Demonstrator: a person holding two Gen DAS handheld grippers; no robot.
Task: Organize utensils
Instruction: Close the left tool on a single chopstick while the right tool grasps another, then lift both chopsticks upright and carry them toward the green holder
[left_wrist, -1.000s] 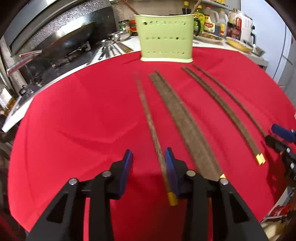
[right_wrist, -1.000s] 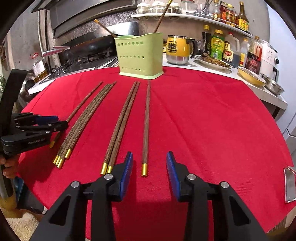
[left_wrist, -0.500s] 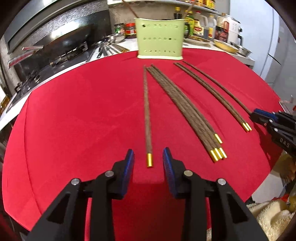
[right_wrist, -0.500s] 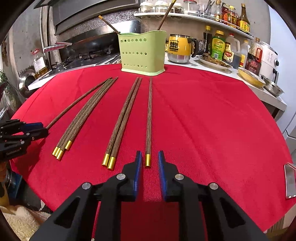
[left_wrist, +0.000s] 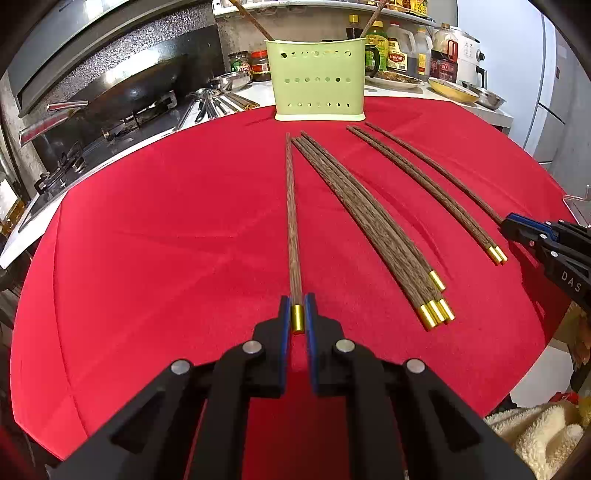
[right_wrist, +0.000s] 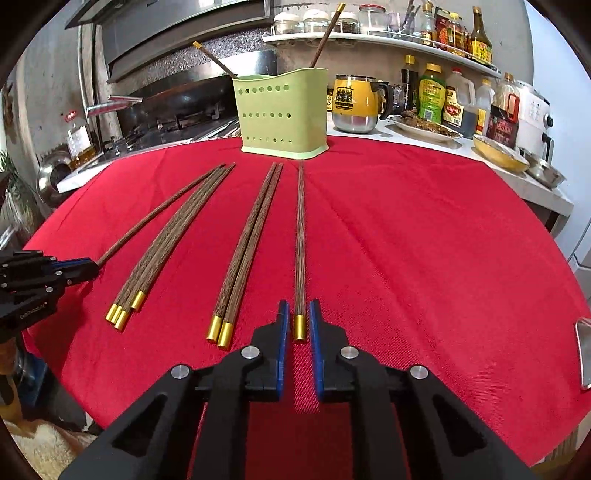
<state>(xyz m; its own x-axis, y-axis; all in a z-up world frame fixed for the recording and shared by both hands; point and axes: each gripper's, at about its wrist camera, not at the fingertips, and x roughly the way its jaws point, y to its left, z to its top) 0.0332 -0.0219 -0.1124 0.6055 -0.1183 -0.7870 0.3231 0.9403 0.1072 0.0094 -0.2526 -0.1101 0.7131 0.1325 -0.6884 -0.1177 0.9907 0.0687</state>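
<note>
Chopsticks (left_wrist: 373, 225) lie fanned on red cloth (left_wrist: 166, 229) before green holder (left_wrist: 318, 79).

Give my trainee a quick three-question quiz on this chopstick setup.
1. True or false: the green holder stands empty.
2. How many chopsticks make up the thick bundle on the red cloth?
3. The left gripper grips: A) a single chopstick at its gold cap, B) the pair, C) the holder.
Key: 1 false, two chopsticks stand in it; 2 four; 3 A, its jaws having just closed on it.

Matt red cloth (left_wrist: 147, 221) — grainy wooden chopsticks (left_wrist: 369, 221), shiny gold-metal caps (left_wrist: 432, 314).
</note>
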